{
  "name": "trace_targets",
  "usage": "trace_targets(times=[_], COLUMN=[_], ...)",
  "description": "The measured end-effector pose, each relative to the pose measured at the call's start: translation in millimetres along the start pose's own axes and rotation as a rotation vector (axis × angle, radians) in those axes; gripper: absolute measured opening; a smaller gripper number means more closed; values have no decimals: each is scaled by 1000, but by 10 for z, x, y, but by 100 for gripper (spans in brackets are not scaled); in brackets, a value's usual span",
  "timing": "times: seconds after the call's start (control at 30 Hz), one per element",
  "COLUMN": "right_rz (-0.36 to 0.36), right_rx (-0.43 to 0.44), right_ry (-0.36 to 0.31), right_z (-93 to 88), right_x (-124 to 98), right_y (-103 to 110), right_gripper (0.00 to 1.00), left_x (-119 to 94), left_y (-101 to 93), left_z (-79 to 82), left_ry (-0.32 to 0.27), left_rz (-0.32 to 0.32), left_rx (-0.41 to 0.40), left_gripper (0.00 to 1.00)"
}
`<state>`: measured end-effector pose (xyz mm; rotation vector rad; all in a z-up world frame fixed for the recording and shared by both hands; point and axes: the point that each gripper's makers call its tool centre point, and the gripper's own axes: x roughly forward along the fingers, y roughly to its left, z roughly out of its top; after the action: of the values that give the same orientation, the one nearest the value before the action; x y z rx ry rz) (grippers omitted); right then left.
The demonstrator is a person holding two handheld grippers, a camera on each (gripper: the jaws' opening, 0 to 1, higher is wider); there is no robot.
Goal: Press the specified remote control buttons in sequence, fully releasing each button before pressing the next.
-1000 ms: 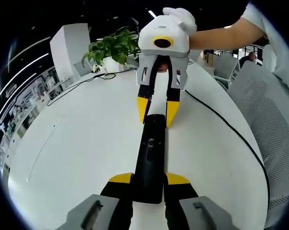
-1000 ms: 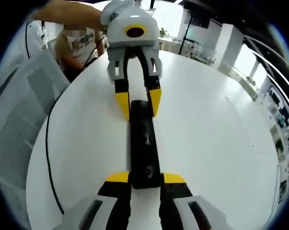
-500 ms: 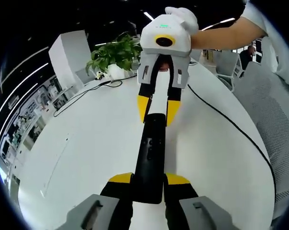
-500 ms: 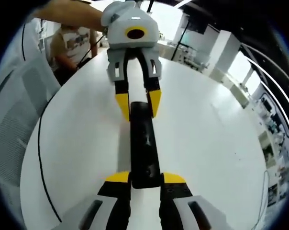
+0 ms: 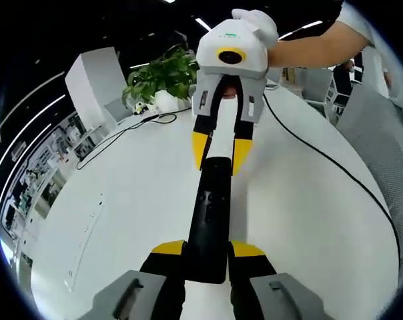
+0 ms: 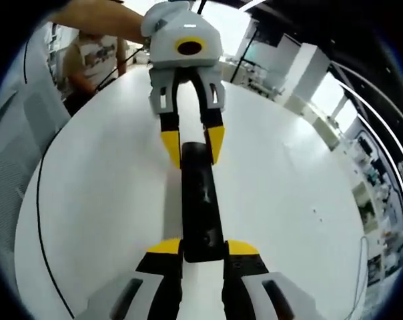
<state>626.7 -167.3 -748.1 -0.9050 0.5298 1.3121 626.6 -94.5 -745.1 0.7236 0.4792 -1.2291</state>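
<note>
Remote [image 5: 210, 217] is pinched at both ends: your left tool [image 5: 207, 257] clamps one end, your right tool [image 5: 219, 150] clamps the other. It runs straight between them above the white counter [image 5: 121, 200]; whether it touches the counter, you can't tell from either view.

Hidden or unclear:
- Both remote ends sit between yellow jaw tips, so the end faces are covered.
- Button detail is poor. In the left gripper view you get a couple of small raised shapes mid-body; in the right gripper view, remote [image 6: 201, 207] shows faint bumps only. No legends readable.
- No brand or writing legible on the remote or on either tool.
- Faint marks on the counter toward the left edge in the left gripper view are too small to read.

In the right gripper view, right tool [image 6: 201, 257] grips the near end and left tool [image 6: 188, 147] the far end.

Materials and shapes: remote is a long, narrow black bar, matte with slight sheen. Tools have white plastic housings, black jaws, yellow tip pads. Counter is smooth, white, round-edged. Thin black cable [image 5: 335, 173] snakes across it. Leafy green plant [image 5: 158, 73] in a white pot stands at the far side. Grey mesh chair [image 5: 381, 140] sits beside the counter.
</note>
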Motion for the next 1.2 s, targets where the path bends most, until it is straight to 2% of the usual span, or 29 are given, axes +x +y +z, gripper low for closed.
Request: trace_targets(times=[0.2,0.57,0.8,1.2], right_rz=[-19,-30,-28,-23], right_rx=[11,32,37,48], right_ry=[0,-1,-5,-12], right_z=[-78,-258,-288,-291], right_x=[111,284,272,307], right_y=[-181,-528,-570,-606], right_gripper=[19,19,19,19], left_x=[110,278,337,382], left_y=[211,486,570,571], left_z=[-52,-107,-128,-138], left_ry=[25,58,67,92], left_rz=[-5,-18,-27,-46], left_rx=[26,51,46,45], left_gripper=[23,23,23,23])
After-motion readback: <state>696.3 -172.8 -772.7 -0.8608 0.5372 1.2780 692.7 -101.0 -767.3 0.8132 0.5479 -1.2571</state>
